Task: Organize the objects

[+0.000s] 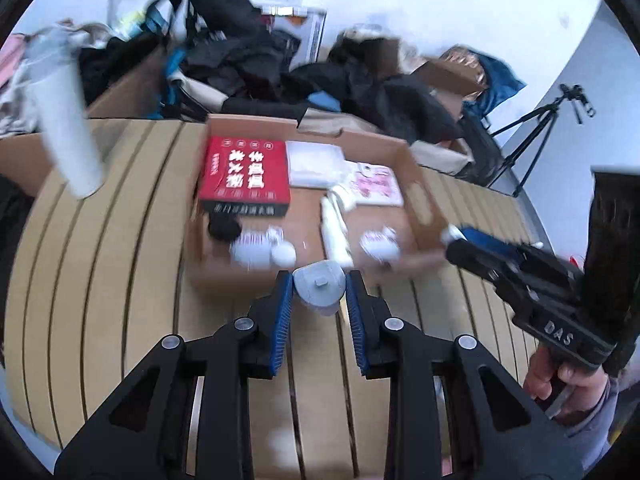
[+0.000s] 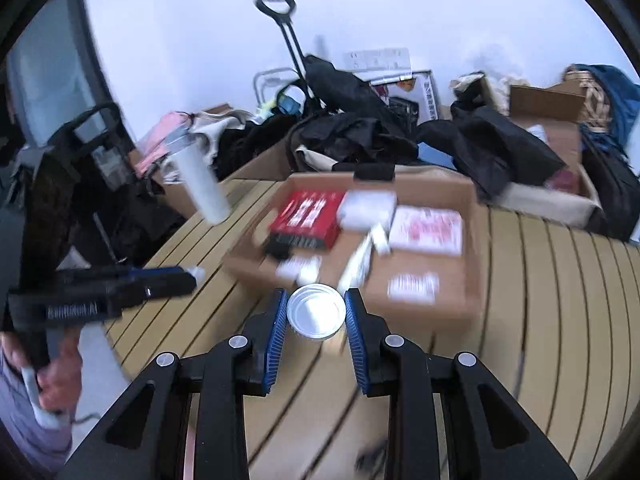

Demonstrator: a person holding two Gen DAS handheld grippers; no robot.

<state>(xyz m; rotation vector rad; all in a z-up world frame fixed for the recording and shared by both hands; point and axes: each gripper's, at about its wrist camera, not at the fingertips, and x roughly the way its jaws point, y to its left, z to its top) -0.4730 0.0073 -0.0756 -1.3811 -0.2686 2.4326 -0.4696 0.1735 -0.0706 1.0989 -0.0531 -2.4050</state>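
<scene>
Left tongs clamp a small grey bottle at lower centre; right tongs clamp a white tin, both near the cardboard box on the desk. Both look light, rigid, slippery: grip mid-body.

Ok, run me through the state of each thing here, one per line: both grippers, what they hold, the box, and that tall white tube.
Left gripper: shut on grey-capped bottle, above the table.
Right gripper: shut on white round container.
Cardboard box: open, partly filled.
Red box: closed, lying flat inside.
White tube: upright, outside the box.
</scene>
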